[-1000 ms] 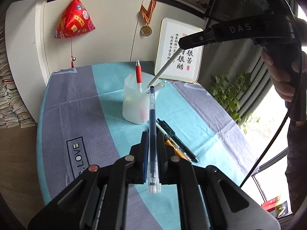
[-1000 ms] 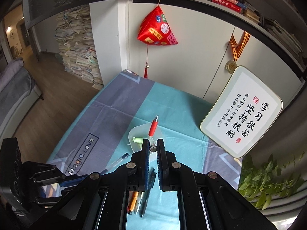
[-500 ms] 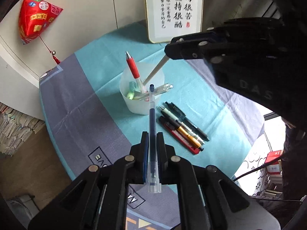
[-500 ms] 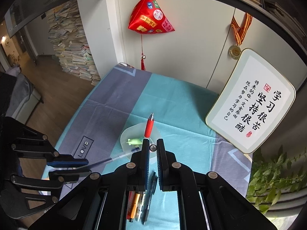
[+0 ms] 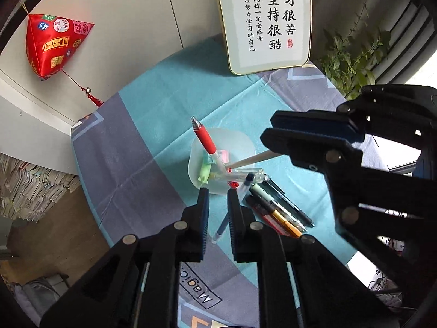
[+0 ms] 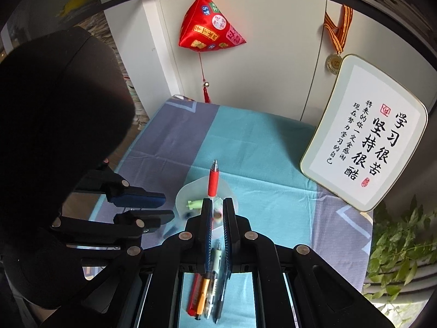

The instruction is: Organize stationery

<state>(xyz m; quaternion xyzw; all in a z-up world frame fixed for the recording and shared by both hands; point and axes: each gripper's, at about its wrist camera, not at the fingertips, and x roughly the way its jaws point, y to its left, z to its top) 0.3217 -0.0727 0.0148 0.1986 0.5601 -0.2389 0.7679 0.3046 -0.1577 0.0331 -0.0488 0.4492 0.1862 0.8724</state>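
A translucent cup (image 5: 240,143) stands on the table with a red pen (image 5: 204,139) and other pens in it. My left gripper (image 5: 218,191) is open just above the cup's near side. The blue pen (image 5: 232,205) has left its jaws and leans by the cup's near rim. My right gripper (image 6: 217,201) is shut on a white pen (image 5: 252,160) whose lower end is in the cup. In the right wrist view the cup (image 6: 181,195) is just beyond the fingertips.
Several pens (image 5: 278,207) lie side by side on the teal cloth right of the cup; they also show in the right wrist view (image 6: 210,281). A framed calligraphy board (image 5: 266,19) leans at the back. A plant (image 6: 401,246) stands at the right.
My left gripper has risen over the cup, opened and let go of the blue pen. The right gripper has stayed shut on the white pen over the cup.
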